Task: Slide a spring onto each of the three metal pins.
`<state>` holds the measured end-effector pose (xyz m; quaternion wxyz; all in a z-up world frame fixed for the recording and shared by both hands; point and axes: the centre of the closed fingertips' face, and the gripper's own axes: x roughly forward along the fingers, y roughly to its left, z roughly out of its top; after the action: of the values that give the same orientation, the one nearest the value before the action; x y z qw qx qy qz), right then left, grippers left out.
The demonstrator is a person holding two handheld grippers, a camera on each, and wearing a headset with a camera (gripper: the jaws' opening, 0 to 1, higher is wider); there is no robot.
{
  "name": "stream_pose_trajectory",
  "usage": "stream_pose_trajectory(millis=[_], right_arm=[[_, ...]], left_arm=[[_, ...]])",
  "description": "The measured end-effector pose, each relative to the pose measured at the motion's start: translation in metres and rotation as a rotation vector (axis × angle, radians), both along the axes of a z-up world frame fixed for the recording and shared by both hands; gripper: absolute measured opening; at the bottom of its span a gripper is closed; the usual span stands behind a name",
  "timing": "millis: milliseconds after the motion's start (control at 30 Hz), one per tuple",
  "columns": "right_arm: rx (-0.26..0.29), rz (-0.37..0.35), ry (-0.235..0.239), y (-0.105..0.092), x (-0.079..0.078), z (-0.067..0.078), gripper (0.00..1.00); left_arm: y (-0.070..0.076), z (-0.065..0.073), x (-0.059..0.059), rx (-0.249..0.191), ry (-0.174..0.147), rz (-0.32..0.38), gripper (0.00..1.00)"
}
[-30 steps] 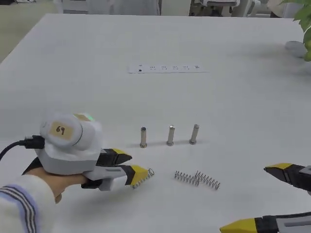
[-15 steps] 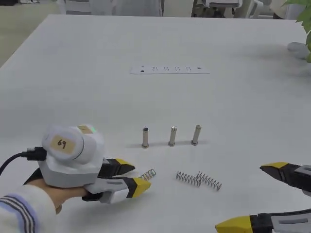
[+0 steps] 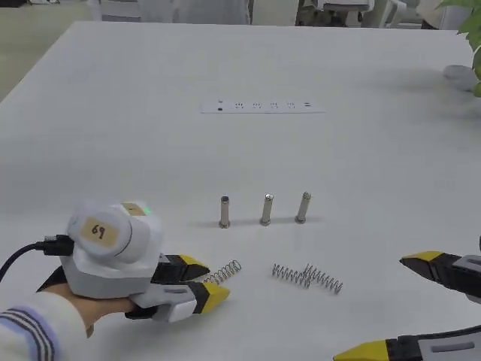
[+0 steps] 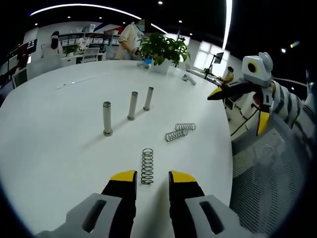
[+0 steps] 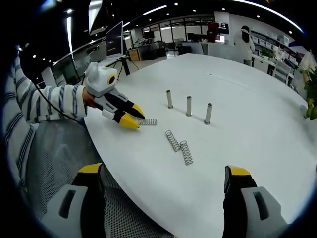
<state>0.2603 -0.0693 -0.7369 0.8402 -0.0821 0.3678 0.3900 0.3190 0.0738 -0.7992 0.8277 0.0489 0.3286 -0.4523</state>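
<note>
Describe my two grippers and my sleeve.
Both the left gripper and the right gripper have white bodies and black jaws tipped yellow. The left one carries a tan sticker marked 69, a green light and a black cable. The sleeve is white with dark stripes.

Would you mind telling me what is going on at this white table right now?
A person is working on a white table with two yellow-tipped grippers. The left gripper is open, and one small coiled metal spring lies flat just ahead of its tips, not gripped. Two more springs lie together nearby. The three upright metal pins are all bare. The right gripper hovers wide open, holding nothing.
</note>
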Motion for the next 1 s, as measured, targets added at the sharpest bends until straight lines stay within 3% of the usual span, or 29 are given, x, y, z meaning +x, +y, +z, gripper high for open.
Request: stream_pose_trajectory(millis=[200,267,367,467,700,1000], right_arm=[[-0.004,0.005,0.005,0.0001,-0.0008,-0.0009,0.99],[-0.001,0.004,0.004,0.0004,-0.0007,-0.0008,0.99],[-0.002,0.006,0.005,0.0006,-0.0009,-0.0013,0.99],[-0.002,0.007,0.009,0.0009,-0.0010,-0.0020,0.98],[-0.001,0.013,0.009,0.0028,-0.0014,-0.0033,0.98],[-0.009,0.015,0.008,0.0011,-0.0023,-0.0045,0.97]], left_arm=[[0.0013,-0.0041,-0.0016,0.018,0.001,-0.008,0.16],[-0.0004,-0.0021,-0.0012,-0.007,0.012,0.001,0.15],[0.0011,-0.0025,0.0007,0.012,-0.006,-0.006,0.13],[0.0002,0.0001,0.0017,-0.009,0.001,0.002,0.10],[0.0013,-0.0032,-0.0001,0.018,-0.002,-0.018,0.09],[0.0008,-0.0062,0.0001,0.044,-0.028,-0.031,0.03]])
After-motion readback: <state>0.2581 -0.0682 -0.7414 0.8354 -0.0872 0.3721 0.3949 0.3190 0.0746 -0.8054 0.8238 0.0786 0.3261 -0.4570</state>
